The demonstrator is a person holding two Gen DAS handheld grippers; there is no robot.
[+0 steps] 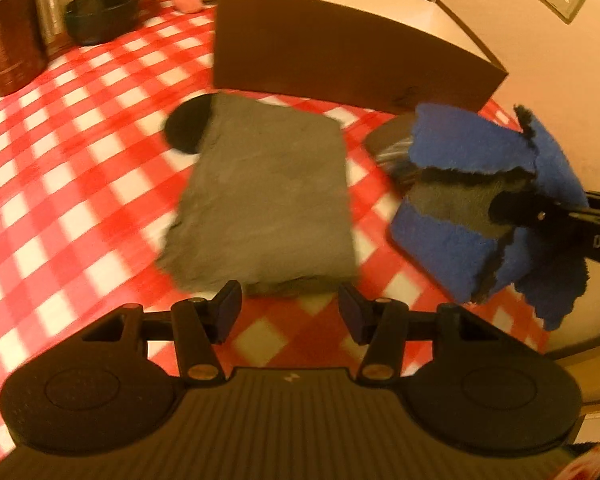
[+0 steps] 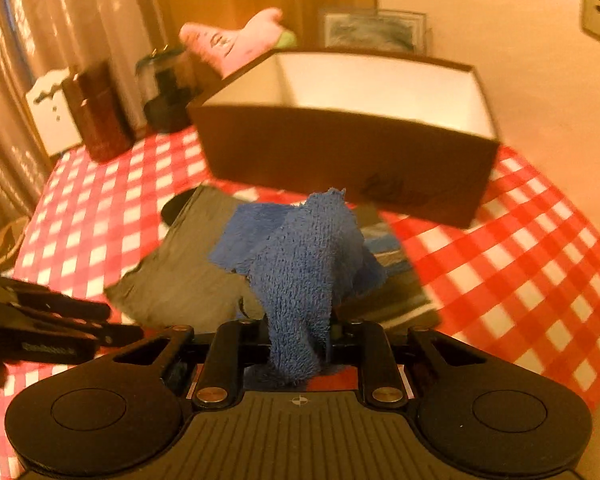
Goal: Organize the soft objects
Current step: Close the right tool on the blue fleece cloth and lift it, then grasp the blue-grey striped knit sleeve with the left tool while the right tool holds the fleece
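Note:
My right gripper (image 2: 298,332) is shut on a blue terry cloth (image 2: 300,264) and holds it above the table; the cloth (image 1: 472,196) and the gripper (image 1: 516,210) also show at the right of the left wrist view. My left gripper (image 1: 290,308) is open and empty, just short of the near edge of a folded grey cloth (image 1: 268,204) lying flat on the table; this cloth (image 2: 180,268) also shows in the right wrist view. An open brown box (image 2: 348,148) with a white inside stands behind the cloths, also in the left wrist view (image 1: 340,56).
The table has a red-and-white checked cover (image 1: 68,152). A pink plush toy (image 2: 236,44) lies behind the box. A dark bowl (image 1: 100,16), a brown canister (image 1: 8,36) and jars stand at the back left. A striped cloth (image 2: 396,280) lies under the blue one. The table edge is close on the right.

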